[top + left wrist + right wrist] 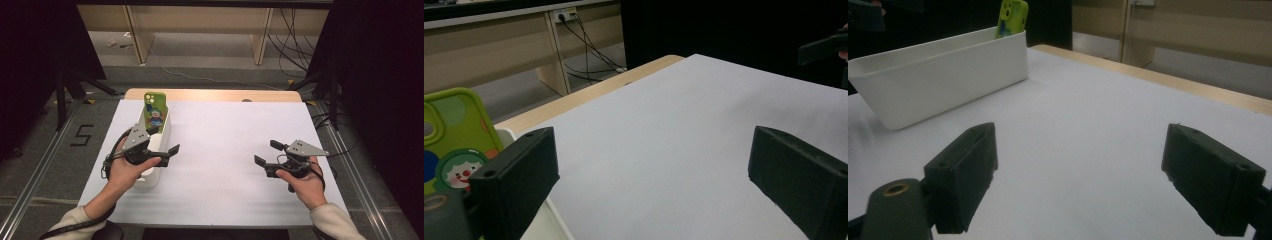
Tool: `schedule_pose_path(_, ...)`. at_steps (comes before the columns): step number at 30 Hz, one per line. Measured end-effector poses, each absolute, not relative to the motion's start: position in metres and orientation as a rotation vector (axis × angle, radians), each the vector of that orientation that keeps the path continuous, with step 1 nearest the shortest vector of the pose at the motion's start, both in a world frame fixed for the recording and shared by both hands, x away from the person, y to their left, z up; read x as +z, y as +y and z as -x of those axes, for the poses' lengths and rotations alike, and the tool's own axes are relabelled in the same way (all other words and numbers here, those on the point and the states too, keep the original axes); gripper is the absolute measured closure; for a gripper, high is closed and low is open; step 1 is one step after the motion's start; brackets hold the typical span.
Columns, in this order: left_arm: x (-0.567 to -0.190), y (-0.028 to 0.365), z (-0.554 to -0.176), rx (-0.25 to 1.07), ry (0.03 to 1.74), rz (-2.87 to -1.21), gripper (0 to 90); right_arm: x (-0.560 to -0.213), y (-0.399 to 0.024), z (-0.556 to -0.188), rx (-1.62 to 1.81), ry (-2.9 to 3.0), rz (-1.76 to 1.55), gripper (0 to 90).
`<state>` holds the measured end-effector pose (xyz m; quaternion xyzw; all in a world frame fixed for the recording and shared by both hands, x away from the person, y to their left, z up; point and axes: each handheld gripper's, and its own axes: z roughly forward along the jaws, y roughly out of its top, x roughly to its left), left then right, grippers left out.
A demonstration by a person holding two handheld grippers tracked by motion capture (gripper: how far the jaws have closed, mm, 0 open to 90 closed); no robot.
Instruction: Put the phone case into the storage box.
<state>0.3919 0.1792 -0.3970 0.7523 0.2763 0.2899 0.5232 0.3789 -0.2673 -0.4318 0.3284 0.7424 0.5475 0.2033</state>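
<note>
- Surface: a table point(220, 150) covered with a white sheet; a strip of bare wood shows along its far edge. Behind it stand pale wooden furniture legs and loose black cables on a grey floor. Dark screens close off both sides.
- Left gripper point(162, 145): held in the person's left hand point(127, 170) at the left side of the table, above the near part of the white bin point(161, 131). Its 2 black jaws stand wide apart. In the left gripper view, bare white sheet lies between them. The jaws grip nothing.
- Right gripper point(267, 152): held in the person's right hand point(302, 185) at the right side of the table, low over the sheet. Its 2 jaws also stand wide apart, with nothing between them and nothing touching the pads. It points toward the table's middle.
- Surroundings: the white bin is a long, narrow, open-topped tub set lengthwise along the table's left side. The sheet between the 2 grippers carries no obstacle.
- Phone point(155, 111): it wears a green case with a cartoon clown face and stands upright at the far end of the white bin, leaning on the bin's end wall and rising above the rim.
- Relation: the phone is just beyond the left gripper and beside its left jaw in the left gripper view, not touched by it. It is well apart from the right gripper, across the table.
</note>
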Motion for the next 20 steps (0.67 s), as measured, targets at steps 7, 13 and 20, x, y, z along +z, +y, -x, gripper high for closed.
schedule_pose_path(7, -0.3985, 0.1786, -0.3907, 0.694, 0.663, -1.799, 5.2, -0.4320, -0.2671, -0.3791, 1.528, 2.071, -0.915, 15.8)
schedule_pose_path(13, -0.3989, 0.1770, -0.3905, 0.693, 0.660, -1.801, 5.2, -0.4320, -0.2669, -0.3791, 1.527, 2.072, -0.916, 15.8)
schedule_pose_path(20, -0.3991, 0.1765, -0.3916, 0.695, 0.660, -1.803, 5.3, -0.4317, -0.2680, -0.3797, 1.531, 2.069, -0.914, 15.8)
